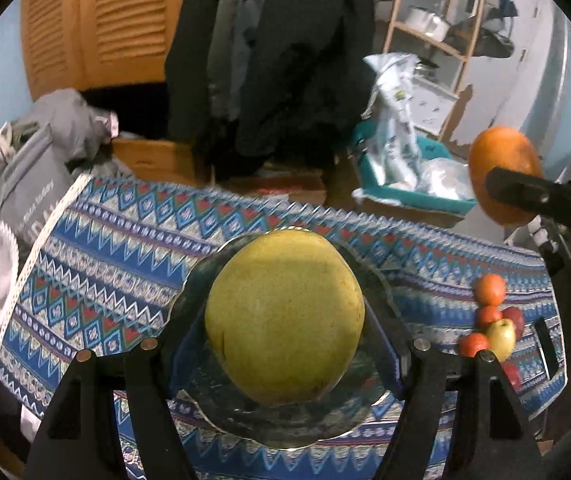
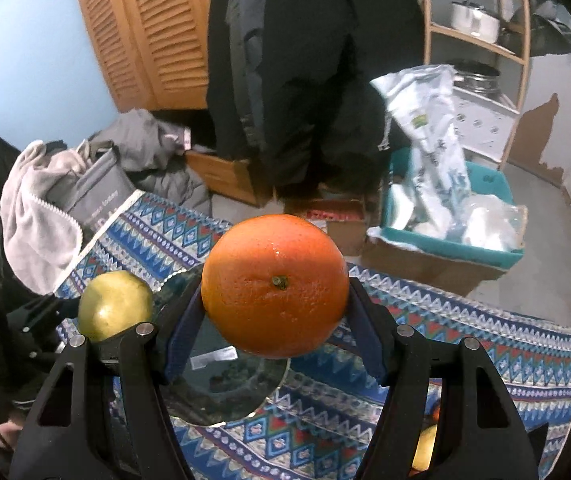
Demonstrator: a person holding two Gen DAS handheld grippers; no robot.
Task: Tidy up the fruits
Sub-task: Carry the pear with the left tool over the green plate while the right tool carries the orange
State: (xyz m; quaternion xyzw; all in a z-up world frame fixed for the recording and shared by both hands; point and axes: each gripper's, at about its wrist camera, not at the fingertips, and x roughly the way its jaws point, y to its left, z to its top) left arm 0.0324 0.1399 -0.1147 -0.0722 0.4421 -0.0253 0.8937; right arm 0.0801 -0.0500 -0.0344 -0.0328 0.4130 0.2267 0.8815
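The left gripper (image 1: pixel 285 320) clamps a pear (image 1: pixel 284 316) above the plate (image 1: pixel 245 420), the right gripper (image 2: pixel 275 292) an orange (image 2: pixel 274 286) — plate bare, small fruits (image 1: pixel 489 320) left on the cloth (image 1: pixel 105 260).

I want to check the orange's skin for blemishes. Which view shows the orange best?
The right wrist view: the orange fills the centre, stem end facing the camera, clamped in the right gripper. The left wrist view shows it only small at the right edge, partly hidden behind a black finger.
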